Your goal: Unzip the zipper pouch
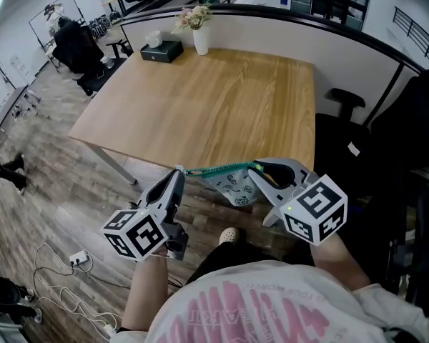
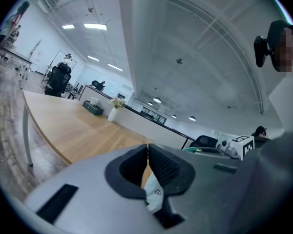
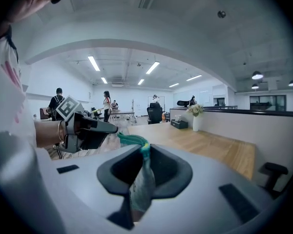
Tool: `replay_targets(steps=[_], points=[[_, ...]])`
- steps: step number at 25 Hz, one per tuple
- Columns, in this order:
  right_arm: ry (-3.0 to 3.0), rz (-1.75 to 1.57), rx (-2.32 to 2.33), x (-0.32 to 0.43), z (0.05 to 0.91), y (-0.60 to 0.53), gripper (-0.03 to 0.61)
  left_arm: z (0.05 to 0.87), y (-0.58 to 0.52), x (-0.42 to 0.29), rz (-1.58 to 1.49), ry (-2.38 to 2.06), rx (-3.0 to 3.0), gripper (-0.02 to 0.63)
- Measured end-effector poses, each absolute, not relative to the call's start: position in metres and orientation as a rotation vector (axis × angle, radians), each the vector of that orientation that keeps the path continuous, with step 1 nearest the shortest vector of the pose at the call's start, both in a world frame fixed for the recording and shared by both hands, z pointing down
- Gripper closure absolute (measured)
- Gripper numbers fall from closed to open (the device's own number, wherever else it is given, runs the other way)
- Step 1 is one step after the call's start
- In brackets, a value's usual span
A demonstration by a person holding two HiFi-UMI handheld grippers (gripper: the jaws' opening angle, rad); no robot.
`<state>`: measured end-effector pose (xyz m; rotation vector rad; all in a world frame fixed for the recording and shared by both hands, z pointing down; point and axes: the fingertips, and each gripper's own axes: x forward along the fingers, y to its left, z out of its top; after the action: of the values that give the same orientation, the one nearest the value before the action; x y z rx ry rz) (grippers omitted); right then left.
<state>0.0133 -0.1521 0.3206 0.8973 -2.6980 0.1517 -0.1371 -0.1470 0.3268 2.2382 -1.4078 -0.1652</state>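
— Teal zipper [image 1: 218, 168] ran taut in mid-air, the pouch [image 1: 236, 190] hanging under it. The right gripper [image 1: 259, 171] was clamped on one end, and the left gripper [image 1: 179, 174] was pinched almost together on printed fabric at the other.
— Progress?
— It looked like one closed line, so the unzipping seemed yet to come. The table [image 1: 222, 106] stood just beyond the pouch.

Zipper pouch [image 1: 232, 186], centre of the head view: pale grey fabric with small dark printed motifs; zipper [image 1: 218, 168] teal-green.
Left gripper [image 1: 177, 174] and right gripper [image 1: 261, 171]: grey bodies, black pads [image 2: 164, 167], white cubes [image 1: 137, 236] with black square markers.
Table [image 1: 214, 98]: light wood grain.
Vase [image 1: 200, 40], upper centre: white.
Tissue box [image 1: 161, 51]: black.
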Motion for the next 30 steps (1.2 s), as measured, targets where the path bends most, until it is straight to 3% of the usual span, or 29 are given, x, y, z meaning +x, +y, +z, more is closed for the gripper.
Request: replay_targets(steps=[3,5,16,30], points=[[-2.699,0.190,0.942,0.019,0.320,-0.154,0.534,0.341,-0.145,-0.138,-0.127,-1.442,2.212,0.583],[-2.691,0.224,1.005,0.026,0.320,-0.158,0.534,0.348,-0.141,-0.146,-0.102,-1.510,2.176,0.611],[-2.673,0.503,1.368,0.080,0.323,-0.185,0.532,0.349,-0.130,-0.146,-0.257,-1.518,2.148,0.611],[-2.635,0.540,1.428,0.086,0.331,-0.186,0.534,0.353,-0.125,-0.137,-0.252,-1.478,2.162,0.611]])
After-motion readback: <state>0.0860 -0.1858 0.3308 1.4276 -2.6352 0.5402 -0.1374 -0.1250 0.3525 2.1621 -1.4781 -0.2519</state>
